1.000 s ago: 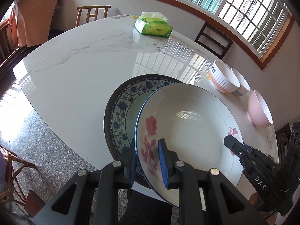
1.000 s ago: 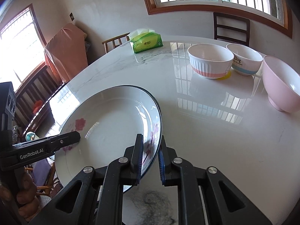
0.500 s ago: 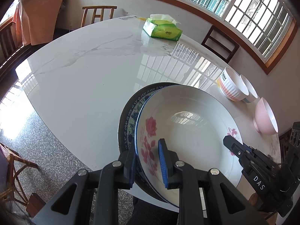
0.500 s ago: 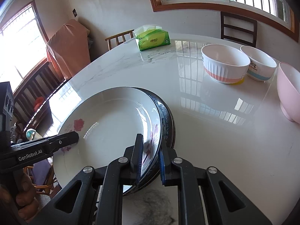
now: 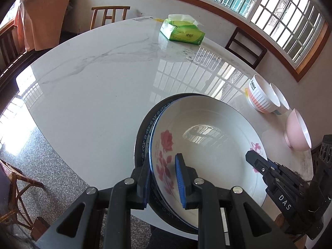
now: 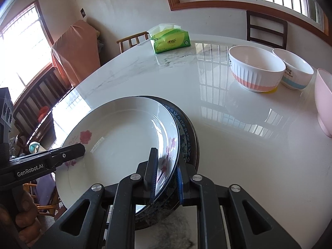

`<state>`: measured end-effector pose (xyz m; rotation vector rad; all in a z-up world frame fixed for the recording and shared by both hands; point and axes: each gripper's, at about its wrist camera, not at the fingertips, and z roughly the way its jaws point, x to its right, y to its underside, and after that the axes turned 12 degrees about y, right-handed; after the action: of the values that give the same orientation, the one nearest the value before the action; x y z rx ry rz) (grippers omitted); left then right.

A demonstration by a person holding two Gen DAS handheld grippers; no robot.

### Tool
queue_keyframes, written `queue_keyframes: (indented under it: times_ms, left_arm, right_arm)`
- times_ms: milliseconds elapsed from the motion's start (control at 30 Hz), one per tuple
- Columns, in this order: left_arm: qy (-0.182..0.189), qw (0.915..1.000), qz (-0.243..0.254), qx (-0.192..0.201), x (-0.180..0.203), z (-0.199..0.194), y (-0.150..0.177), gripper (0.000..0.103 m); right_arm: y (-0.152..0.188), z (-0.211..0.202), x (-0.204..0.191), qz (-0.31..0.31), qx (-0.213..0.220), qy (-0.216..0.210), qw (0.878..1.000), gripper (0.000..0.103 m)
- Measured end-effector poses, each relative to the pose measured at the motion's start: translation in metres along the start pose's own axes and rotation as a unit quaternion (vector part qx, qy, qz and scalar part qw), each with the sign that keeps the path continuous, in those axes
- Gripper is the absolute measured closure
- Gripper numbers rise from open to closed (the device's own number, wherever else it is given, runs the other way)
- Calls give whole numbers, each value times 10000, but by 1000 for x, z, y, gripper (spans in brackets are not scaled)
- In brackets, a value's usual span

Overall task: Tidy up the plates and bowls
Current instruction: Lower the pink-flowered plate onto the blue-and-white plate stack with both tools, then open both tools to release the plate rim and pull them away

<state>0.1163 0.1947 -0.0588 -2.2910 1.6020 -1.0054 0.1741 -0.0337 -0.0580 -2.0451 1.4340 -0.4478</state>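
A: Rose-pattern plate [image 5: 209,151]?
B: Sitting over the blue-patterned plate [image 5: 145,143], near desk [image 5: 93,87] edge. Whether it's fully seated, can't tell.

A: Tools?
B: Left tool [image 5: 162,179] clenched on the rose plate's left rim, right tool [image 6: 166,176] clenched on its right rim.

A: Bowls?
B: Ribbed white-and-orange bowl [image 6: 256,69], touching-close to the blue-banded bowl [image 6: 295,71], pink bowl [image 6: 323,101] just beside. All well apart from the plates.

A: Else?
B: Green tissue pack [image 6: 170,39] at far desk edge.
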Motion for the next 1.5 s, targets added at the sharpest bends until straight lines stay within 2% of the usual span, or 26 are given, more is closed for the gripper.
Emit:
queue_keyframes:
  times_ms: [667,867,1000,1200,1400,1500]
  left_arm:
    - [-209,9990,341,211,5,1,2,82]
    - [-443,9971,500,352,8,-2,5,82]
    - [-723,9930,713,605,12,-10,4,81]
    - [-690,9932,705,612,9,-13,1,81]
    - [-678,9931,740,600,12,-15,4,81]
    - [-626,9935,764,569,15,-16,5,81]
  right_arm:
    - [2,3,-4,-106,147,14,9998,85]
    - [2,2,-7,-222,251,120,9994,85]
    - [4,0,-15,-451,394,280,9978,77]
    - [1,-10,-18,-510,718,384,9954,65]
    - [1,-25,-2,-233,1091,412,9929,60]
    - [4,-32,15,-110,1284,649,9895,59]
